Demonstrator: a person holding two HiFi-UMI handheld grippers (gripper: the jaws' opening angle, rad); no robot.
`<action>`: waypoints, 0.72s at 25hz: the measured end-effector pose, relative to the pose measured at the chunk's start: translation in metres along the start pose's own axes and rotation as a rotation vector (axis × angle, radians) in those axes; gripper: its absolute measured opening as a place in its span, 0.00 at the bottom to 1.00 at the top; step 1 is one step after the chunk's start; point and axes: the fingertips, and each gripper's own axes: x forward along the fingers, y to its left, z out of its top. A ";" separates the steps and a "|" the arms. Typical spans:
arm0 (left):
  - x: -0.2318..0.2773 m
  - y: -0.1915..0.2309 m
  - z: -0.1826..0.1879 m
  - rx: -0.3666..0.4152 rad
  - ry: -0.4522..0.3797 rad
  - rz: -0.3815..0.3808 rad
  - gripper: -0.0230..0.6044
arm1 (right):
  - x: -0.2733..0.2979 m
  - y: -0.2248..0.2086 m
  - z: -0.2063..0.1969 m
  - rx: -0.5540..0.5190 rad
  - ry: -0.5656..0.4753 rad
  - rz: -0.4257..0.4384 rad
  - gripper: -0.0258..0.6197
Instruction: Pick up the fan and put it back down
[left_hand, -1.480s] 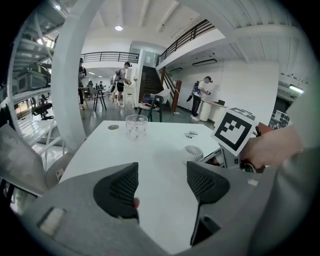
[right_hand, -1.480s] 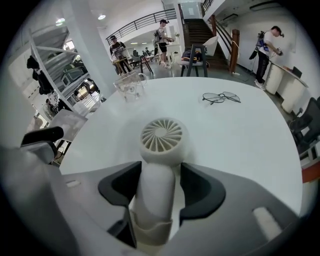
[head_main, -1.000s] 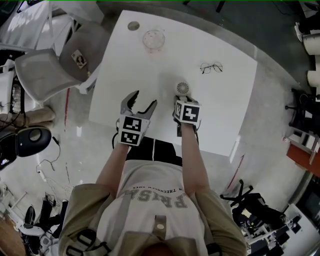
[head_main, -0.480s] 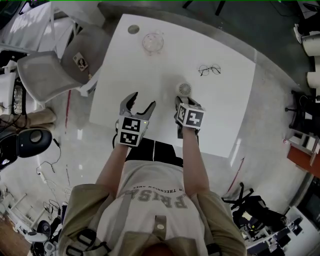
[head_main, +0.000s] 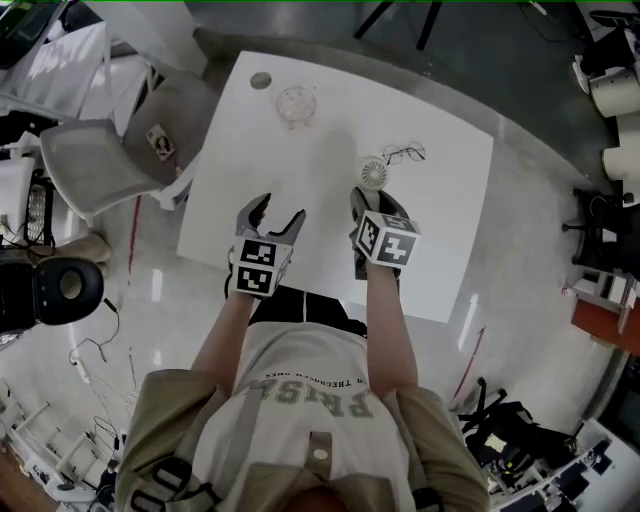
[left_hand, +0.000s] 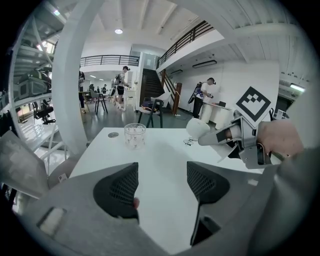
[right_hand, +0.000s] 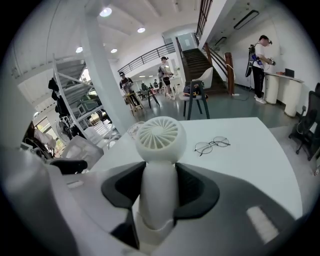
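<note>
A small white hand-held fan (right_hand: 157, 150) with a round grilled head (head_main: 374, 173) is lifted off the white table (head_main: 300, 180). My right gripper (right_hand: 159, 187) is shut on the fan's handle, with the head rising above the jaws. In the left gripper view the fan (left_hand: 198, 129) shows at the right, held out over the table. My left gripper (head_main: 270, 218) hangs open over the table's near edge, with nothing between its pads (left_hand: 117, 190).
A pair of glasses (head_main: 405, 153) lies on the table beyond the fan. A clear glass (head_main: 296, 104) and a small round disc (head_main: 261, 80) sit at the far left. Grey chairs (head_main: 130, 145) stand left of the table.
My right gripper has risen with the fan in it, lifting it off the table. The left gripper has kept still.
</note>
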 end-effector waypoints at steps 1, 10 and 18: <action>-0.001 0.001 0.003 0.003 -0.008 0.004 0.54 | -0.003 0.001 0.006 -0.002 -0.020 0.009 0.32; -0.007 -0.004 0.027 0.029 -0.028 0.023 0.54 | -0.051 0.015 0.067 -0.064 -0.243 0.075 0.32; -0.007 -0.018 0.080 0.141 -0.038 -0.073 0.64 | -0.097 0.031 0.110 -0.211 -0.441 0.092 0.32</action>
